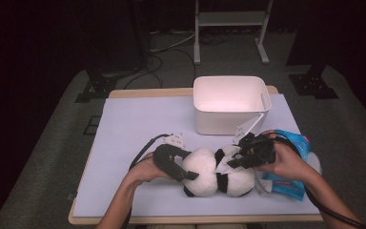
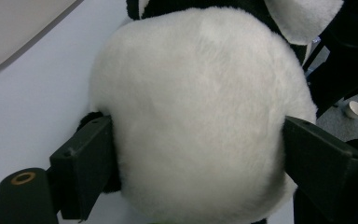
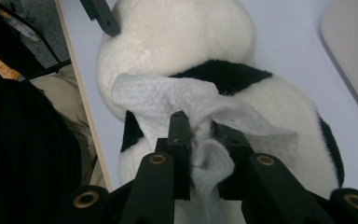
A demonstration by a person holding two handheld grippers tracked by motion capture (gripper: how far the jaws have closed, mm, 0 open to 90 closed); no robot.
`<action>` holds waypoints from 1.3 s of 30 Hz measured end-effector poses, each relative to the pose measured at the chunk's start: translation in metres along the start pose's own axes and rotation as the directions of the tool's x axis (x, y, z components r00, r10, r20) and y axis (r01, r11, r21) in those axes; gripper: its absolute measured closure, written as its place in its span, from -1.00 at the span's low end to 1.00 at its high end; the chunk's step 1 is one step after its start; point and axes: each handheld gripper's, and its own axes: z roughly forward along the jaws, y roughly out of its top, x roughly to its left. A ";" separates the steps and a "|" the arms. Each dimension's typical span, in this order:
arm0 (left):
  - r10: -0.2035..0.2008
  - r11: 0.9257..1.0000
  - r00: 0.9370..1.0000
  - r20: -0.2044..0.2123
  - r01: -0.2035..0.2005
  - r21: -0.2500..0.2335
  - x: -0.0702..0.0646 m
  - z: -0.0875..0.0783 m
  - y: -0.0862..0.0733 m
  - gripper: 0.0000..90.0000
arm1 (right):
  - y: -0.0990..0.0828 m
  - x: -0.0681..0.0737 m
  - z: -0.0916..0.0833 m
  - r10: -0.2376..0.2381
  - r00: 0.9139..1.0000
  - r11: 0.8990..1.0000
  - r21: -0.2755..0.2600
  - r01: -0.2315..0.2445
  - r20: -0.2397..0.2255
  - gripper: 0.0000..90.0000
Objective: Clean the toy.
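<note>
No legible text; wipes pack (image 1: 289, 168) print blurred

plush panda (image 1: 217, 174) lies before the bin (image 1: 229, 102), wipes pack (image 1: 290, 167) at its right.

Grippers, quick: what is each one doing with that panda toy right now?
Left gripper: jaws wide, clamped around the plush panda, steadying it.
Right gripper: closed on a white wet wipe, pressing it against the panda.
</note>
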 end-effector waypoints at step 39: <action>0.053 0.999 0.998 -0.041 -0.052 0.014 -0.006 -0.002 0.001 -0.63 | -0.023 -0.043 -0.029 0.129 0.991 0.991 -0.049 -0.128 0.023 0.72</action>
